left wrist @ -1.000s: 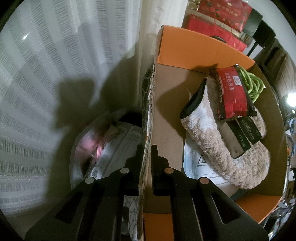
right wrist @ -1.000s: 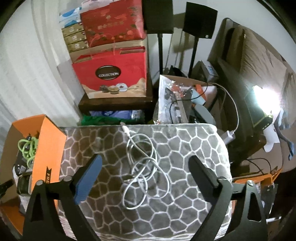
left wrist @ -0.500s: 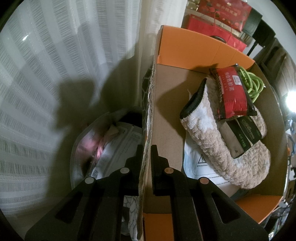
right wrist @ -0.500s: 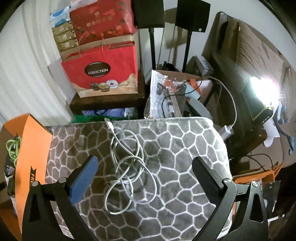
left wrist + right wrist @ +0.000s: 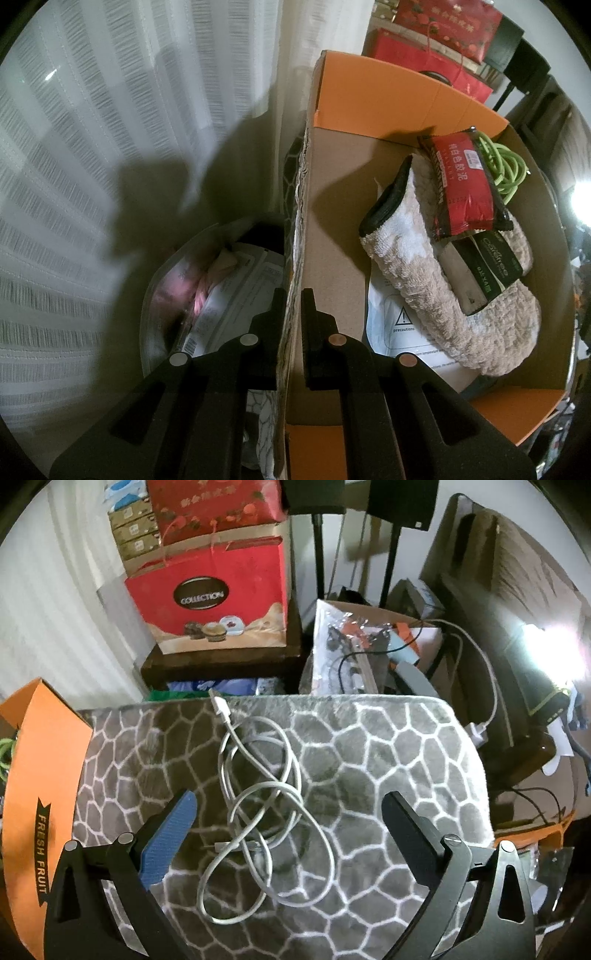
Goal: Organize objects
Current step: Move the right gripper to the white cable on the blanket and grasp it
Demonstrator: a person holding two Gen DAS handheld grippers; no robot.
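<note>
My left gripper [image 5: 293,295] is shut on the near left wall of the orange cardboard box [image 5: 301,206]. Inside the box lie a beige fluffy slipper [image 5: 424,280], a red packet [image 5: 463,184], a dark green packet [image 5: 496,262], a green coiled cord [image 5: 506,170] and a white leaflet [image 5: 402,332]. My right gripper [image 5: 288,801] is open above a loose white charging cable [image 5: 258,797] lying on the grey patterned mat [image 5: 388,760]. The box's orange side [image 5: 40,775] is at the left of the right wrist view.
A white curtain [image 5: 110,110] hangs left of the box. A clear bag with papers [image 5: 207,291] sits below it. Red gift bags [image 5: 214,598] stand on a dark shelf behind the mat. A box of clutter and cables [image 5: 373,650] and a dark sofa [image 5: 498,590] lie to the right.
The right gripper has moved forward and lower over the white cable, which now lies between its fingers. The left gripper has not moved.
</note>
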